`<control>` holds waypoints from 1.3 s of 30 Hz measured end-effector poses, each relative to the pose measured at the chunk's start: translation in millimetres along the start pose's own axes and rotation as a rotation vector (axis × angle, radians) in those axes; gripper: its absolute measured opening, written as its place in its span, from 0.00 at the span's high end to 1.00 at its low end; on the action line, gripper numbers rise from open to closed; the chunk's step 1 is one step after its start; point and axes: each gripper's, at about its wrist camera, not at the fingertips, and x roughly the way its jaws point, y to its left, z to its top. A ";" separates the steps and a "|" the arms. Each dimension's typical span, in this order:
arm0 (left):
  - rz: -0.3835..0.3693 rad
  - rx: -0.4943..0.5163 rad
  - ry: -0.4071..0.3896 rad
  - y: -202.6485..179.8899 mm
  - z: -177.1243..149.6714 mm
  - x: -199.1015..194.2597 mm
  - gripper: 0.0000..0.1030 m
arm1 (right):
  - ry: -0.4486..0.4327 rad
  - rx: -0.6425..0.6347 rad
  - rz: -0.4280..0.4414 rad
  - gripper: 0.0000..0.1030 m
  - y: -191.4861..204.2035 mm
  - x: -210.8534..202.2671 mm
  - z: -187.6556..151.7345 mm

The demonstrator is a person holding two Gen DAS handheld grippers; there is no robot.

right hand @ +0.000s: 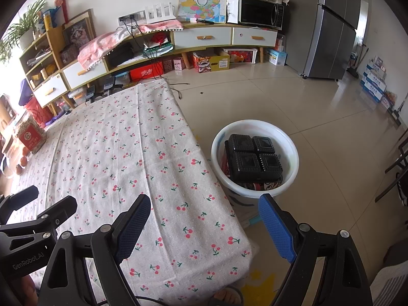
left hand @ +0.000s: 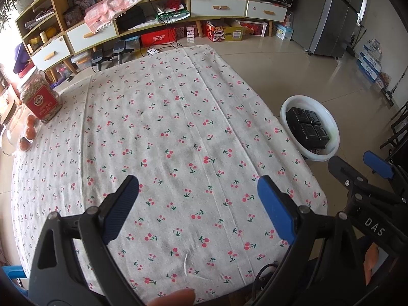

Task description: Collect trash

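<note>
Two grippers, mine to steer, hang over the cherry-print counter [left hand: 178,117]: the left gripper [left hand: 197,204] and the right gripper [right hand: 204,225] each hold their blue-padded fingers [right hand: 276,229] wide apart, with nothing between them. The trash, a black compartment tray [right hand: 252,159], lies in the white basin [right hand: 293,150] on the floor beside the counter's right edge. A red-labelled jar [left hand: 40,97] stands at the counter's far left.

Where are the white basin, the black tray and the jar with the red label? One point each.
white basin [right hand: 293,153]: right wrist view, bare right rim.
black tray [right hand: 251,159]: right wrist view, centre of its four-compartment top, inside the basin.
jar with the red label [left hand: 42,104]: left wrist view, on the red label.
</note>
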 end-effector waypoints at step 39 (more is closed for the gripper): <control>-0.012 0.013 -0.001 -2.1 -1.6 -0.5 0.09 | 0.004 -0.004 -0.002 0.15 0.0 1.0 0.5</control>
